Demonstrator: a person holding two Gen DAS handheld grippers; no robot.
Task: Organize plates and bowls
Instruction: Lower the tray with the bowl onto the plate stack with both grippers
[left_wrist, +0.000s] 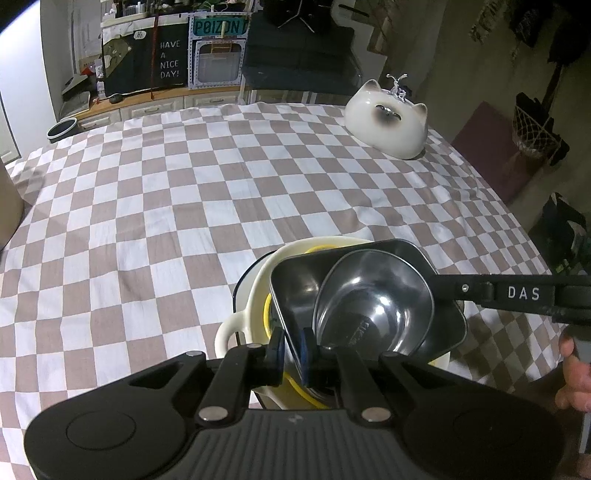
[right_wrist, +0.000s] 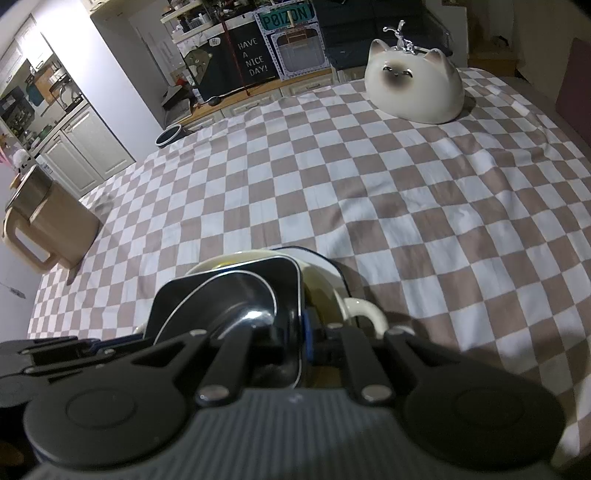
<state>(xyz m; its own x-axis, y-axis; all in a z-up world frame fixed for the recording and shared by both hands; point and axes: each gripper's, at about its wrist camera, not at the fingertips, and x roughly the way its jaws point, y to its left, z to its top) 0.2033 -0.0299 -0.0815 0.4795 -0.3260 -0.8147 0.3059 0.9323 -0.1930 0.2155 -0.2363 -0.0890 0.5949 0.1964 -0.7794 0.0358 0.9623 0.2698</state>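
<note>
Black, squarish and tilted, the dish (left_wrist: 295, 280) is pinched at opposite rims by the left gripper (left_wrist: 291, 345) and right gripper (right_wrist: 295, 332). A steel bowl (left_wrist: 373, 299) is nested inside, above the cream handled bowl (left_wrist: 236, 325) on the checked cloth (left_wrist: 184, 192).

Steel bowl (left_wrist: 373, 302) in tray (left_wrist: 295, 273) — tray in dish (left_wrist: 255, 295)

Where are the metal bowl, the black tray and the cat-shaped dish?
metal bowl (left_wrist: 373, 299): left wrist view, on its shiny inner wall.
black tray (left_wrist: 303, 269): left wrist view, on its inner left wall.
cat-shaped dish (right_wrist: 413, 92): right wrist view, on its white front.
</note>
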